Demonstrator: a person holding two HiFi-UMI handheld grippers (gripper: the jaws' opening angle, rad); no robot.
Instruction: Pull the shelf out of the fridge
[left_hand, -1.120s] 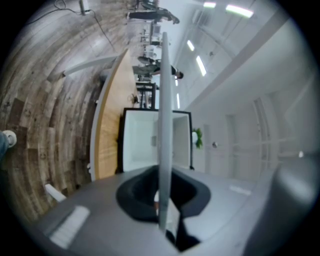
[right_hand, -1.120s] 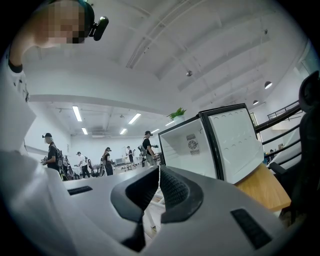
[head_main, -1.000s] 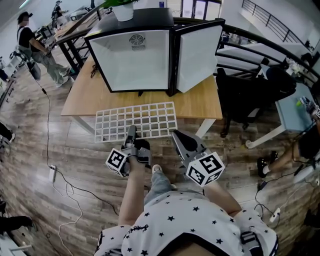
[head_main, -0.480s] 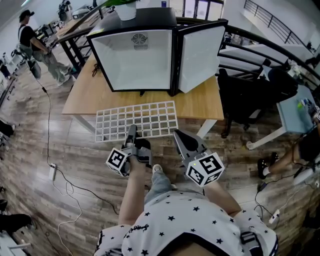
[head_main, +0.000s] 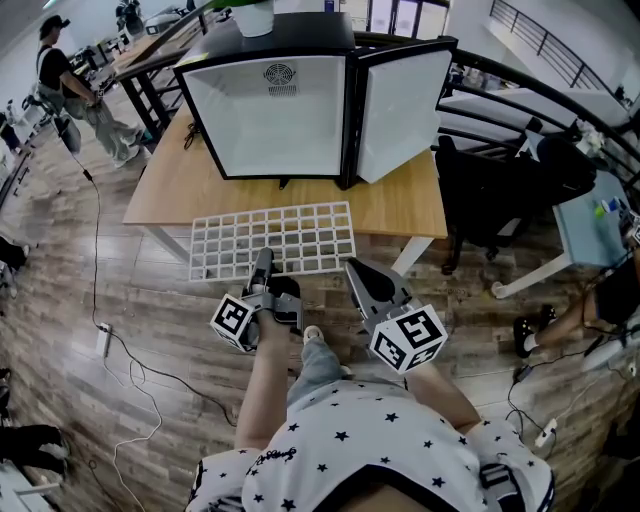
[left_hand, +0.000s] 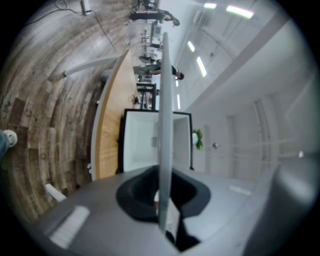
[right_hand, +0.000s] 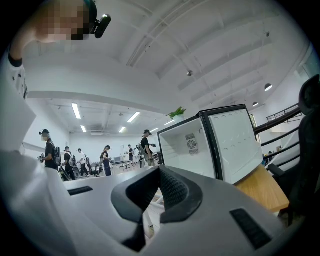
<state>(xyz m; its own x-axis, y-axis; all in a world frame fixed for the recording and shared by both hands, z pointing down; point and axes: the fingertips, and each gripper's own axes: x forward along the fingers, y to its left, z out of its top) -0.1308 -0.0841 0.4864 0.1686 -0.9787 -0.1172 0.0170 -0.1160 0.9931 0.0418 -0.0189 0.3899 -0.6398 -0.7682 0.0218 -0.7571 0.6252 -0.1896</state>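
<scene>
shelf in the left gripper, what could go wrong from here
1. The shelf is held only by the left gripper, pinched at one spot on its near edge. The wide grid could tilt or slip out.
2. The right gripper is empty beside it and gives no support.
3. The shelf's far part overlaps the table front edge, so a careless swing might knock against it.

My head view creeps a little: the fridge (head_main: 270, 110) and the pot (head_main: 255, 14) on it slide slightly toward 12 o'clock, the pot cut more by the frame edge. The bystander (head_main: 62, 75) at 10 o'clock shifts stance, and the feet (head_main: 32, 445) at 8 o'clock move slightly.
</scene>
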